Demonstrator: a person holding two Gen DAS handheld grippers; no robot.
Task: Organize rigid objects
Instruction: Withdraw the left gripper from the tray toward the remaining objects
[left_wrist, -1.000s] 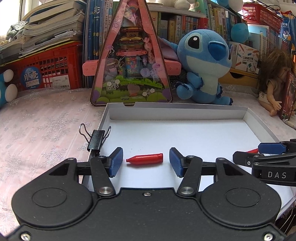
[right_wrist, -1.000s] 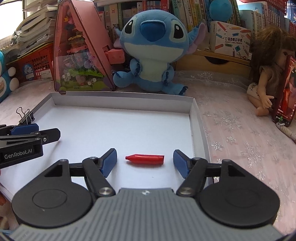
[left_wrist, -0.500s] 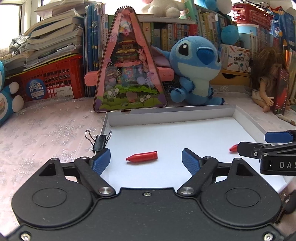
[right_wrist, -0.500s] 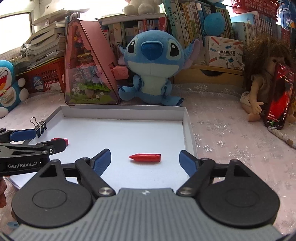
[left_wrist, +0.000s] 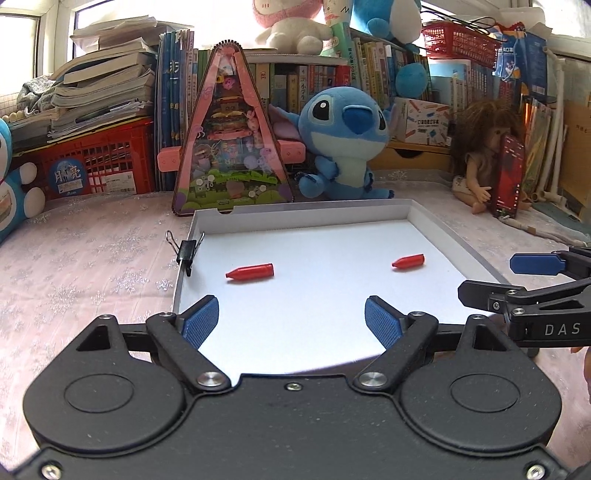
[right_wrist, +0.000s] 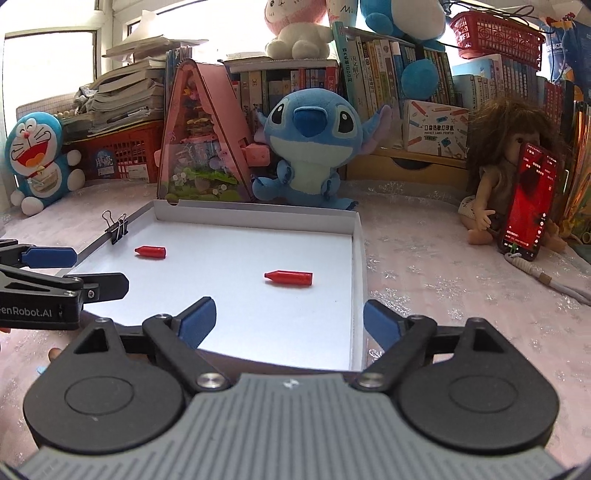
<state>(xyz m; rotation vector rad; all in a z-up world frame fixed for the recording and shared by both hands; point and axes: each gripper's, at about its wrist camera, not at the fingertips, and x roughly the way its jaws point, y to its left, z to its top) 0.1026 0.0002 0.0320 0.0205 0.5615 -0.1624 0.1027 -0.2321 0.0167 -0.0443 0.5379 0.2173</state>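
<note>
On the cluttered table, two red crayons (left_wrist: 250, 273) (left_wrist: 408, 261) are left lying well apart in the white tray (left_wrist: 436, 225); both grippers (left_wrist: 291, 321) (right_wrist: 289, 320) have been drawn back, fingers spread and empty, so placement appears finished.

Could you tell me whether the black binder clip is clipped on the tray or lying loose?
Clipped on: the black binder clip grips the white tray's left wall, wire handles raised.

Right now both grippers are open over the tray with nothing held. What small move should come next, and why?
Probably pull both back and finish: the left gripper and right gripper are open and empty, and the two red crayons lie apart and free inside the white tray. Nothing loose shows outside it; the binder clip grips its left wall.
</note>
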